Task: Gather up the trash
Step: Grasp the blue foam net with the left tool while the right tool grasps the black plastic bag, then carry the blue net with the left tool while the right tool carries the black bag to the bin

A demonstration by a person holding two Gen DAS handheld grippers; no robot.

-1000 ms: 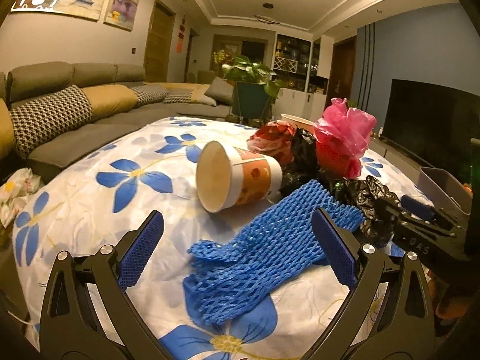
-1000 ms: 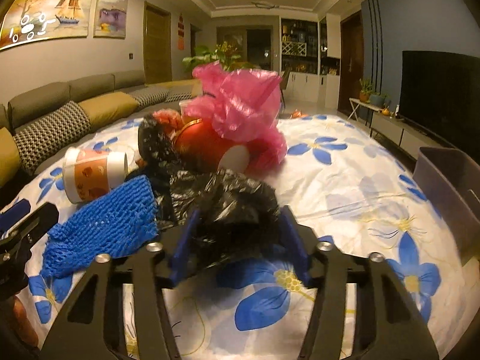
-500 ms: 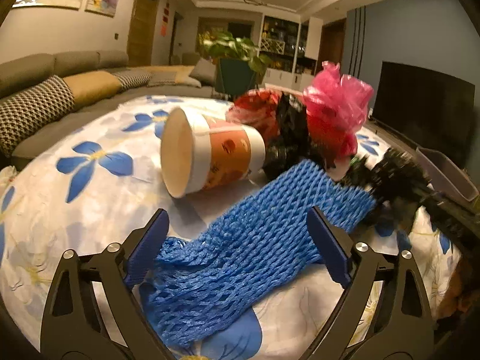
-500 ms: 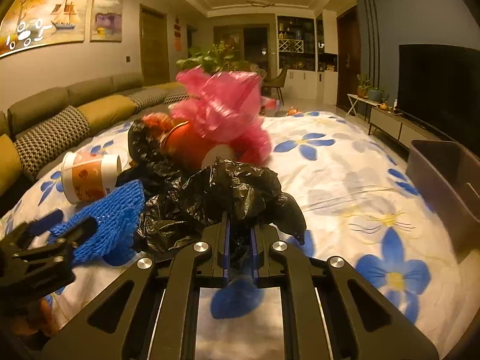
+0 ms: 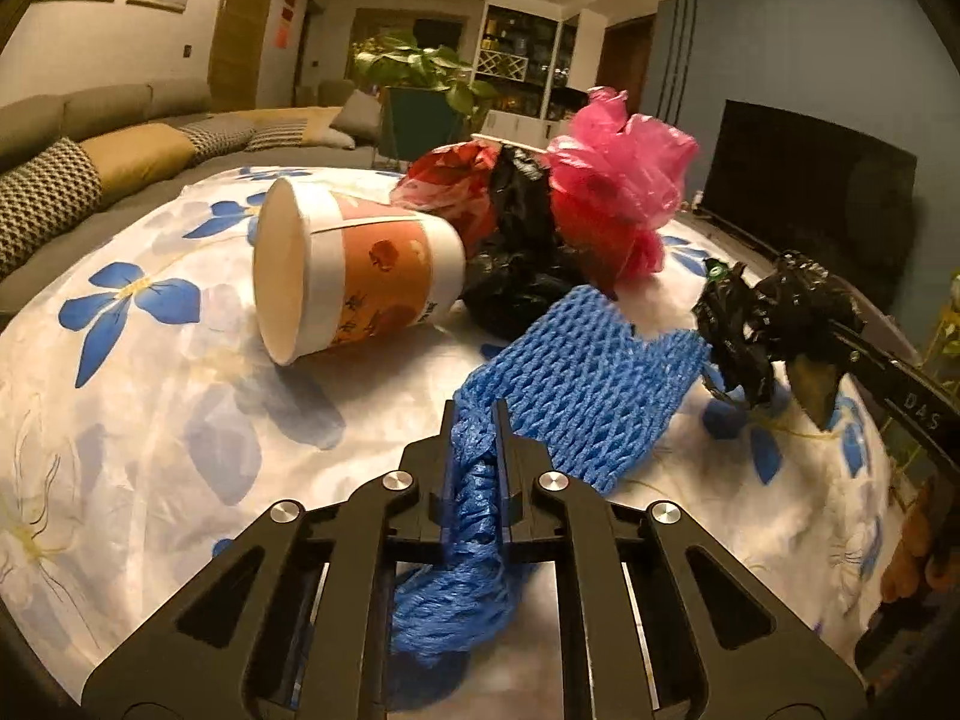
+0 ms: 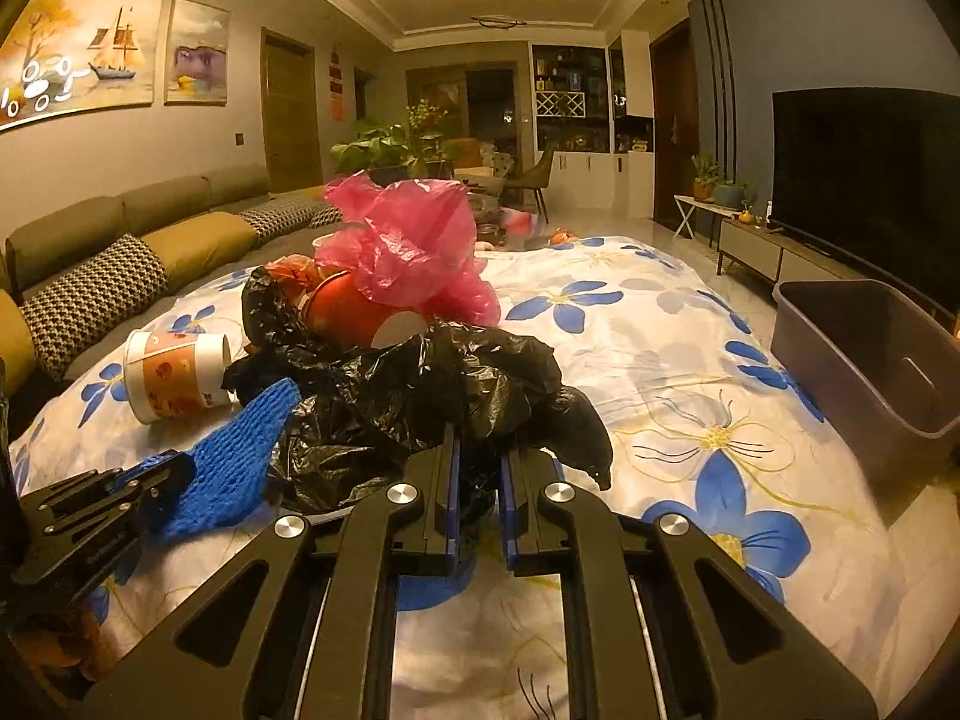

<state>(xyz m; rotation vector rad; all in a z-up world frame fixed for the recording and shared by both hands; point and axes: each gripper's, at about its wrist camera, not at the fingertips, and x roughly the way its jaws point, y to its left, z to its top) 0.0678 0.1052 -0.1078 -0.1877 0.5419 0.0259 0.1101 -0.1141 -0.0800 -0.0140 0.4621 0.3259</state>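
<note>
The left tongs (image 5: 474, 462) pinch the blue foam fruit net (image 5: 576, 384); the right tongs (image 6: 480, 480) clamp a crumpled black plastic bag (image 6: 420, 396). Only the right view shows the grey bin (image 6: 870, 360) at the flowered cloth's (image 6: 660, 348) edge. "DAS" reads on the right tool in the left view. Beyond, a paper cup (image 5: 360, 276) lies tipped beside the pink bag (image 5: 618, 180).

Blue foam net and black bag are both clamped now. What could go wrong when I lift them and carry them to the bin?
The left gripper pinches only one end of the blue foam net; the long free end may drag and nudge the paper cup lying on its side.

The right gripper holds a fold of the black bag, which lies against the pink bag pile and could pull it along.

Loose film may slip before reaching the grey bin.
</note>
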